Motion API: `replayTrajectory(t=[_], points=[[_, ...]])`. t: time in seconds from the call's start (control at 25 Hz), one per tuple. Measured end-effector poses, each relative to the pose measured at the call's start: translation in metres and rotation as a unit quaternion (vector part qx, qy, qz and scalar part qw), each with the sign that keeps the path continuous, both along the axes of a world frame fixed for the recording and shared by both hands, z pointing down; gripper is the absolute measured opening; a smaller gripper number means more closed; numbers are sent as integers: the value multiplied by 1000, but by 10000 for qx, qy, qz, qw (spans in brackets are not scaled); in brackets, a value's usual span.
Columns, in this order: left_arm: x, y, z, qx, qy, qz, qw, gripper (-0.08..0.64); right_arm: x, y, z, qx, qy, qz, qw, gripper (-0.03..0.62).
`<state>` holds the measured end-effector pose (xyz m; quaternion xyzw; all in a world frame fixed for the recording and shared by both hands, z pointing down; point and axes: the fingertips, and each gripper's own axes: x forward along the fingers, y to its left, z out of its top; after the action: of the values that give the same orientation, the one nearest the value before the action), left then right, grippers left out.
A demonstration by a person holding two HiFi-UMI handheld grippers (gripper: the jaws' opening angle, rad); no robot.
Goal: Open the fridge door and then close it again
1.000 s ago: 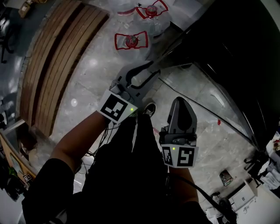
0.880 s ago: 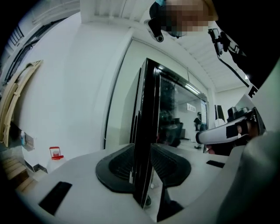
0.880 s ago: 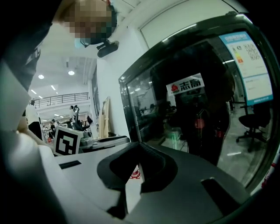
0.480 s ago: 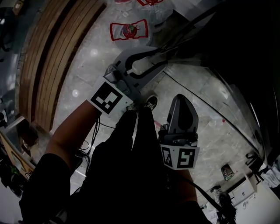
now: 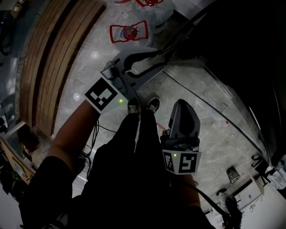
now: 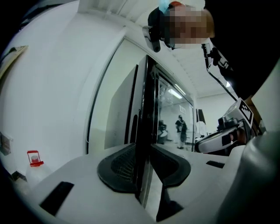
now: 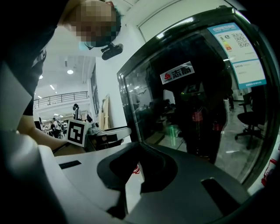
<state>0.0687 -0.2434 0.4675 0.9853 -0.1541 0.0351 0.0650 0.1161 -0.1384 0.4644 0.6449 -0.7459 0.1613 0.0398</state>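
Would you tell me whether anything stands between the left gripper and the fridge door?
Nothing visible does. The black edge of the fridge door already stands between the jaws of the left gripper, which have just been closing and now press on it.

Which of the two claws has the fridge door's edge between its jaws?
The left claw: its jaws, which have just been closing, clamp the dark door edge. The right claw has nothing between its jaws.

Two grippers [image 5: 154, 58] [image 5: 184, 107], one fridge door [image 7: 197, 87], two water jugs [image 5: 128, 32] [image 5: 154, 11], two shoes [image 5: 133, 106] [image 5: 153, 105]
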Motion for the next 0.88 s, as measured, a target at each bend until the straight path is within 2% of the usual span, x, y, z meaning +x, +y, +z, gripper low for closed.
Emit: replayTrajectory(t=[0.2,0.36,0.48,0.6,0.88], points=[[-2,-4,4,-144,162,-209,9995,101,-4,7,7,-87,-26,-36,10000,15],[-11,10,0,-167,309,-145,9993,97,-6,13,7,-110,-31,-44,9999,15],[-27,36,-1,-93,134,-117,9998,89,-10,23,6,-118,-6,-131,9998,15],[-37,58,1,-17,-102,-266,9996,89,-16,38,6,-149,16,-201,9997,15],[-57,112,0,-260,-215,-726,9968,89,-34,71,-4,-144,6,-307,9994,15]])
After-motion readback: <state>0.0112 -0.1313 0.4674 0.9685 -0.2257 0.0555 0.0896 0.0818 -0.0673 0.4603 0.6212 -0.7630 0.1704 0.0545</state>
